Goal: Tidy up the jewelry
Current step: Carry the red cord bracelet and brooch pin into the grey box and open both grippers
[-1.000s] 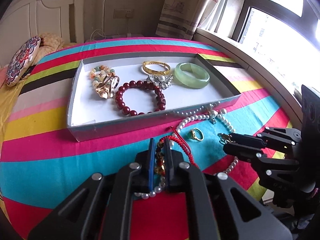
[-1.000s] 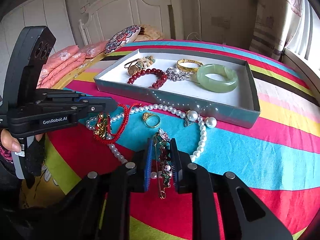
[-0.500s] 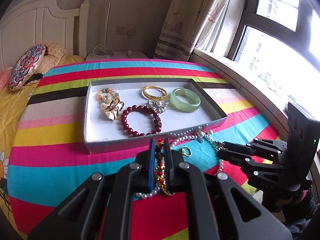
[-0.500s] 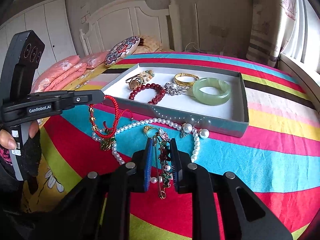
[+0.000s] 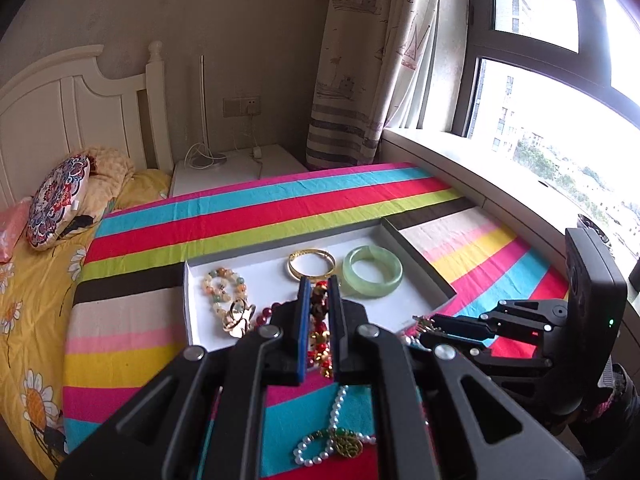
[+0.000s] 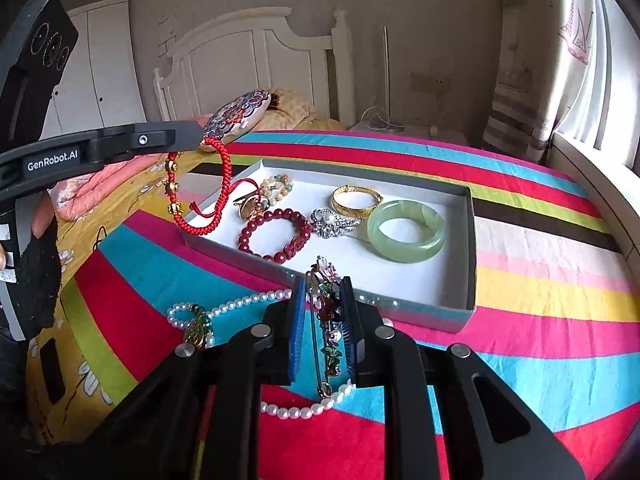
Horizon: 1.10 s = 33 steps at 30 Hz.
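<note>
With my left gripper clamped on the red bracelet and my right pinching the brooch, the tray lies ahead and below both; I judge the bracelet nearer, dangling over its near-left corner.

The striped bedcover is matt woven cloth. The tray looks like cardboard, white and matt inside. The jade bangle is smooth and glossy, the gold bangle is shiny metal, and the pearl necklace is lustrous. The red braided bracelet is cord.
</note>
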Motion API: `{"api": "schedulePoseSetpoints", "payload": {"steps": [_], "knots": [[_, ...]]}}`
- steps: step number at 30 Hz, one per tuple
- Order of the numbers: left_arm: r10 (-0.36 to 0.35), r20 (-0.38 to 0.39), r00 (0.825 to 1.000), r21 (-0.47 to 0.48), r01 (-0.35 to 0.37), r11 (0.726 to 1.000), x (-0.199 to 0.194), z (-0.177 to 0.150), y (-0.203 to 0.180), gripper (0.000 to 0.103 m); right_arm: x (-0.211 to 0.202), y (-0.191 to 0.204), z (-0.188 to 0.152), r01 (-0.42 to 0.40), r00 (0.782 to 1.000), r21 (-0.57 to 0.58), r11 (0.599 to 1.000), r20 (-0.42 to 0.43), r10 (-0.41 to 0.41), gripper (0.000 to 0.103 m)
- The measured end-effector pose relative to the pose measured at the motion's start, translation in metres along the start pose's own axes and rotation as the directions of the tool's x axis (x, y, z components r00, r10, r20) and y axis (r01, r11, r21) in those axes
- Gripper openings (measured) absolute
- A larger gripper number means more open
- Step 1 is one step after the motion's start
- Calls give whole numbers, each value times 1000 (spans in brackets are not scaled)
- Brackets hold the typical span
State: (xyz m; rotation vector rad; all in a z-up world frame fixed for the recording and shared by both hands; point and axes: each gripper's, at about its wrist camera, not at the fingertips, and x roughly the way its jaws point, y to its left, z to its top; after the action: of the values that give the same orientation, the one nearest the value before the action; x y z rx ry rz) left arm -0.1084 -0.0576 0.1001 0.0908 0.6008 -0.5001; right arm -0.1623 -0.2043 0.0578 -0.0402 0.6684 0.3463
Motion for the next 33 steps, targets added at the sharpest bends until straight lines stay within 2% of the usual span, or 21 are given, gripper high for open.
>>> {"api": "schedulePoseSetpoints", "payload": {"steps": [7,17,20,22,23,25,27,33], "knots": [[41,-30,999,-18,-42,999,42,24,16,8,32,-4,25,25,1000,-11,1000,-12,-25,17],[106,-83,991,-8,-107,994,110,39,25,8,89,-4,43,77,991,-42,996,-105,-81,18],[174,-87,981,9,-174,985,126,38,32,8,99,-2,45,86,989,-44,995,-117,-91,18],[218,-101,971,15,-218,976,133,35,39,9,105,-1,46,59,988,-33,998,-138,-63,20],[244,-110,964,20,-243,970,136,32,42,14,105,-1,47,38,989,-21,999,-143,-41,22],[285,-117,951,28,-284,958,135,27,48,34,102,-3,48,12,991,8,1000,-131,-11,27],[325,-91,941,32,-324,946,126,21,52,65,94,-6,49,2,994,25,1000,-109,0,27],[418,-14,908,57,-417,907,81,8,45,89,60,-18,41,-14,999,46,999,-44,16,27]]}}
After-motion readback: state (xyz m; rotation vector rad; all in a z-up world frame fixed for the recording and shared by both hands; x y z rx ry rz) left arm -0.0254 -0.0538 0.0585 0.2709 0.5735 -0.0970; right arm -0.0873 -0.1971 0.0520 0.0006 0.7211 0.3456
